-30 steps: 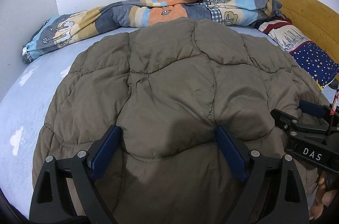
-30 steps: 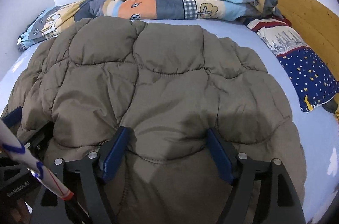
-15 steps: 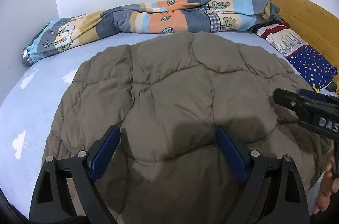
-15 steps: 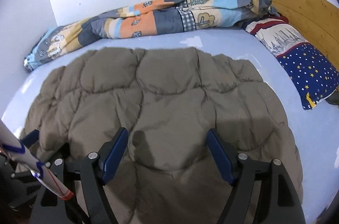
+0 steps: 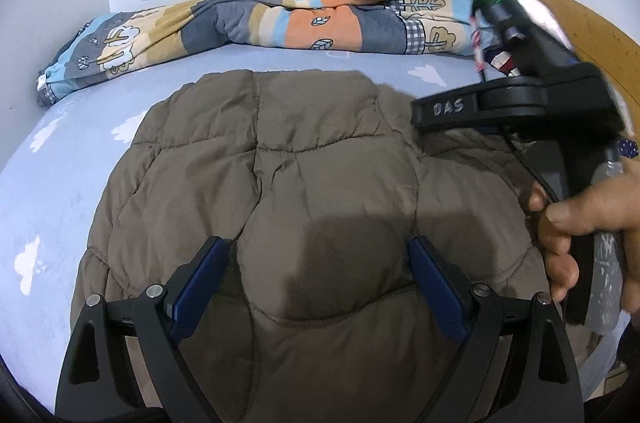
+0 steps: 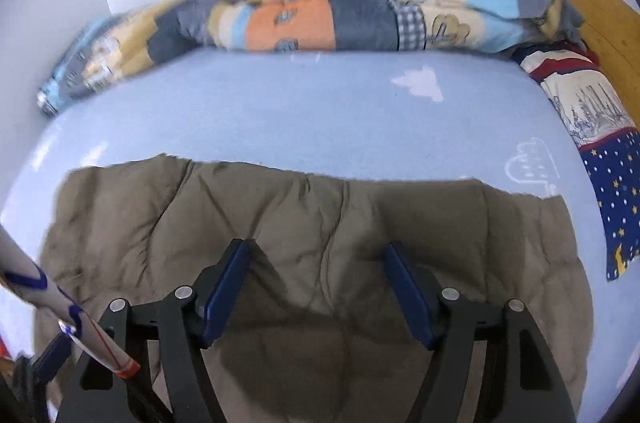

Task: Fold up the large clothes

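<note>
Blue bed sheet (image 6: 304, 111), quilt (image 5: 304, 19) at wall. Brown jacket (image 5: 320, 159) lies flat under my left gripper (image 5: 320, 283), spread, gripping nothing. My right gripper (image 6: 316, 287), spread, has just narrowed; jacket ahead. Pinch hem corners evenly before folding.

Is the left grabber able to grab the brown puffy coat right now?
Probably yes. The left gripper hangs open right over the brown puffy coat, with a bulge of it between the fingers and nothing in the way. The right gripper is off to the side.
</note>
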Available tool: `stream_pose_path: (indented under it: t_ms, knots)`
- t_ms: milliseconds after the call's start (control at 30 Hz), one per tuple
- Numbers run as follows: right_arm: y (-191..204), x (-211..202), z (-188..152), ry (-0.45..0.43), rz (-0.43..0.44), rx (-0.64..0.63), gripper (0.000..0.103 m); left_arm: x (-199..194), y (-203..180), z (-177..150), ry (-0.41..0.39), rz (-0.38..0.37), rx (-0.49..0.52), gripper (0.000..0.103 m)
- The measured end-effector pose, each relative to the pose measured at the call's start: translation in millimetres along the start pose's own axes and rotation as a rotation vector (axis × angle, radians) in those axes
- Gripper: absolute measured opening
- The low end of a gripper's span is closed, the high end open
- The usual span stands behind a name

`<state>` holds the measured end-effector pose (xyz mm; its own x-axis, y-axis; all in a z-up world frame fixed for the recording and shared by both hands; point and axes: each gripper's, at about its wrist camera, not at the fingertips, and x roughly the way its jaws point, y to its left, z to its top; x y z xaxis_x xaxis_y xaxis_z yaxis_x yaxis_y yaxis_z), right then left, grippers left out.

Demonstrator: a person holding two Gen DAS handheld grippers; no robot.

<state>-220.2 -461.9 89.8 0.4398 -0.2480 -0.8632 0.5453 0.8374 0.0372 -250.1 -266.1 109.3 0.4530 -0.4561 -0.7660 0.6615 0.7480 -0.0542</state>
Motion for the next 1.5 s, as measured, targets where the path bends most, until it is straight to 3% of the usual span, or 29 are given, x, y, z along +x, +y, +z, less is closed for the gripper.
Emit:
stream_pose_path:
  t_ms: [100, 233, 300, 433, 567, 667, 767, 933, 1000, 1167, 1333, 1500]
  knots:
    - [-4, 9, 3, 0.057, 0.019, -0.003, 0.077, -2, 2, 0, -0.002, -0.011, -0.014, 0.092]
    - [-28, -43, -9, -0.032, 0.064, 0.028, 0.077, -14, 7, -1, -0.028, -0.009, -0.030, 0.091]
    - [-45, -70, -27, -0.072, 0.052, 0.043, 0.077, -20, 10, -2, -0.041, 0.001, -0.037, 0.091]
    - [-81, -105, -84, -0.069, -0.037, 0.073, 0.077, -27, 18, -6, -0.043, 0.018, -0.055, 0.091]
    - [-120, -118, -148, -0.036, -0.085, 0.194, 0.078, -35, 22, -18, -0.034, 0.058, -0.068, 0.091]
    - [-133, -115, -174, 0.004, -0.068, 0.257, 0.078, -30, 24, -30, 0.010, 0.051, -0.069, 0.091]
    - [-128, -107, -175, 0.015, -0.072, 0.222, 0.079, -37, 29, -41, 0.010, 0.061, -0.077, 0.091]
    - [-105, -145, -186, -0.140, -0.068, 0.193, 0.079, -80, 38, -67, -0.056, 0.088, -0.064, 0.091]
    - [-89, -153, -198, -0.155, -0.040, 0.168, 0.079, -90, 46, -84, -0.071, 0.116, -0.077, 0.091]
    - [-58, -155, -213, -0.139, -0.048, 0.086, 0.079, -74, 68, -103, 0.037, 0.100, -0.158, 0.091]
    - [-55, -124, -216, -0.033, -0.060, 0.077, 0.079, -73, 60, -104, 0.055, 0.130, -0.144, 0.092]
    - [-51, -131, -221, -0.068, -0.075, 0.045, 0.080, -76, 54, -115, 0.014, 0.124, -0.162, 0.092]
